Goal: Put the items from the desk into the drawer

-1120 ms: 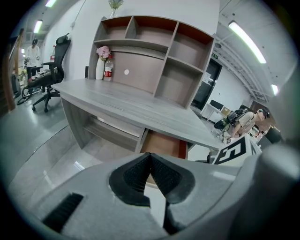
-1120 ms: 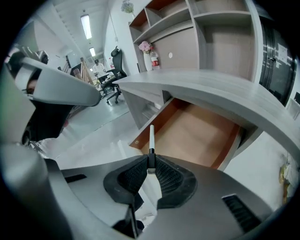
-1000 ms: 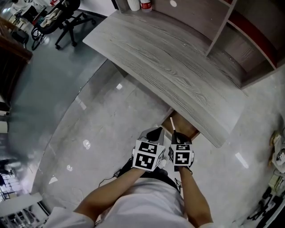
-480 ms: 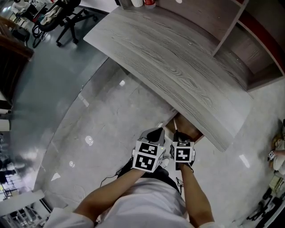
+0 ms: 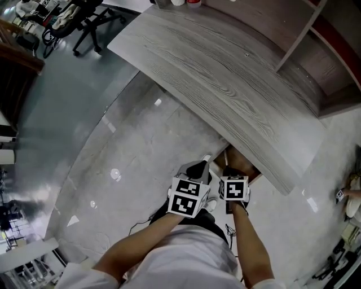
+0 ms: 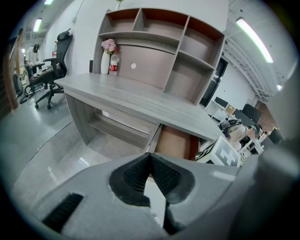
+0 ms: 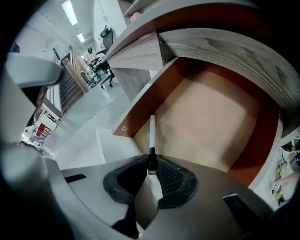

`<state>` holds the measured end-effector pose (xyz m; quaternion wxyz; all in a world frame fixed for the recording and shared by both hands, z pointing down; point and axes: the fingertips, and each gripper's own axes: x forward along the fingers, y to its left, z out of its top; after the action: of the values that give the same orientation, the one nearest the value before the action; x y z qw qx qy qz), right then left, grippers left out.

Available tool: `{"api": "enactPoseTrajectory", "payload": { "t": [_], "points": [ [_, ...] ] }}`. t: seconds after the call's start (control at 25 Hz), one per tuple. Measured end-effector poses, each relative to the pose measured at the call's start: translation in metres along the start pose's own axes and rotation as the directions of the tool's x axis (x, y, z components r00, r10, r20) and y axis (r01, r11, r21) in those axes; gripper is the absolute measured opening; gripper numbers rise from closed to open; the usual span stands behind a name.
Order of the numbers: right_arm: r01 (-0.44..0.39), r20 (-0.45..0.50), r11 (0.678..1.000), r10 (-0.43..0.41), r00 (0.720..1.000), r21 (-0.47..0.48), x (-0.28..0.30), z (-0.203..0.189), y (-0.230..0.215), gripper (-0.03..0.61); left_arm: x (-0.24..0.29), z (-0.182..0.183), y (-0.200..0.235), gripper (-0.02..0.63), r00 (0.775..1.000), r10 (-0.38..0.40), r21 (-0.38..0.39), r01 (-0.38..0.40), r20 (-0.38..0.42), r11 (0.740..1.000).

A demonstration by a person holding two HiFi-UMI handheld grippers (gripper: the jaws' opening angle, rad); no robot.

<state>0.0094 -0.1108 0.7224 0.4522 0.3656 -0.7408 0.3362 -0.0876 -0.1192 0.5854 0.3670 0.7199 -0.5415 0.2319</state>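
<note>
Drawer (image 5: 241, 167): in the head view it is mostly hidden under the desk top (image 5: 225, 84); only one corner shows.
Pen (image 7: 151, 136): its back end is hidden between the pads of the right gripper (image 7: 151, 168).
Bottle (image 5: 193, 3): cut off by the upper edge of the head view.
Office chair (image 5: 90, 20): cut off by the same edge.
Shelf unit (image 5: 333, 62): cut off by the right edge there.

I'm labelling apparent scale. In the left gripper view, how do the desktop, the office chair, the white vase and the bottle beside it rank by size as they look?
1. desktop, by far the largest
2. office chair
3. white vase and bottle: they look about alike, so I leave them unranked
</note>
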Motion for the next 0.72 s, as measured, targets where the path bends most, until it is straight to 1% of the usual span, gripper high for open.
{"api": "enactPoseTrajectory", "payload": {
  "t": [0.16, 0.32, 0.52, 0.72],
  "points": [
    [-0.019, 0.024, 1.0, 0.019, 1.0, -0.003, 0.001, 0.005, 0.006, 0.059, -0.001, 0.0, 0.001, 0.002, 1.0, -0.003, 0.002, 0.003, -0.004, 1.0],
    [-0.031, 0.022, 0.999, 0.031, 0.999, 0.01, 0.002, 0.003, 0.004, 0.081, 0.001, 0.001, -0.001, 0.002, 1.0, -0.007, 0.005, 0.007, -0.004, 1.0],
    [-0.024, 0.048, 1.0, 0.024, 0.999, 0.005, -0.008, 0.005, 0.005, 0.08, -0.002, -0.002, -0.006, 0.002, 1.0, -0.015, 0.017, 0.015, -0.011, 1.0],
    [-0.027, 0.117, 1.0, 0.026, 0.993, 0.013, -0.034, 0.006, 0.01, 0.055, -0.008, -0.005, -0.023, 0.002, 0.999, -0.034, 0.04, 0.034, 0.001, 0.999]
  ]
}}
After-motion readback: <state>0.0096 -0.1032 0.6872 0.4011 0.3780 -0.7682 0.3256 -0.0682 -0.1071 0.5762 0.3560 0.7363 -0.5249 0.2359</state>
